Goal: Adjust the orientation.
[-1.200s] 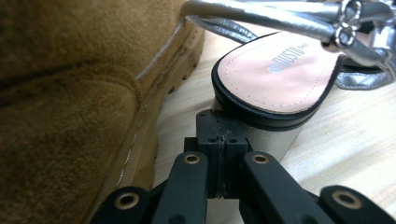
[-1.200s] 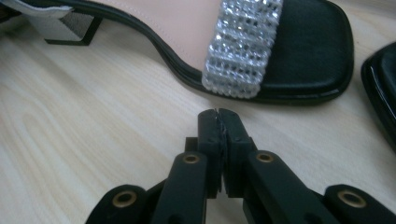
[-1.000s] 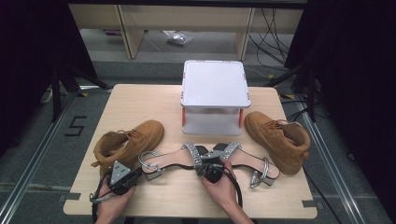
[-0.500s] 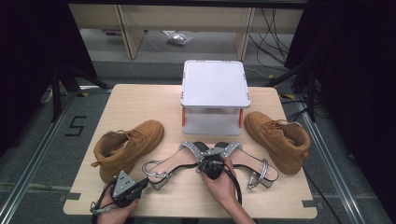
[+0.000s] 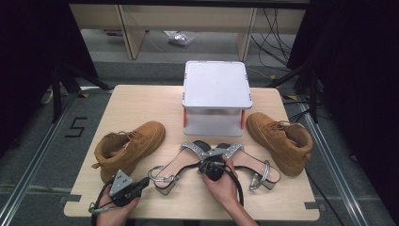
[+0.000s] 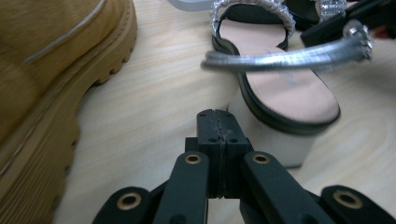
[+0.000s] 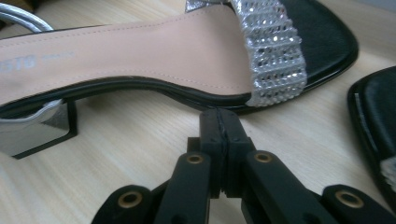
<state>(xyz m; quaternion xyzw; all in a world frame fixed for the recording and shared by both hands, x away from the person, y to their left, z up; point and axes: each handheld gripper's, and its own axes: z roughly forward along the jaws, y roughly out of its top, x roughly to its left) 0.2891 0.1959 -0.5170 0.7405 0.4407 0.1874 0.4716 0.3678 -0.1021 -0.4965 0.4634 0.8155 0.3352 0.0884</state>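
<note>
Lying just ahead of the shut, empty right gripper (image 7: pixel 219 114), the black-soled sandal with a glittering silver strap (image 7: pixel 187 51) runs crosswise to its jaws. Nearer its heel sits the left gripper (image 6: pixel 218 116), jaws pressed together on nothing. Both rest on a pale wooden table (image 5: pixel 141 101) over grey floor.

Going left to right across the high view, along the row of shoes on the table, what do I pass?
Tan suede boot lying on its side → silver-strapped block-heel sandal → second matching silver-strapped sandal → upright tan suede boot.
</note>
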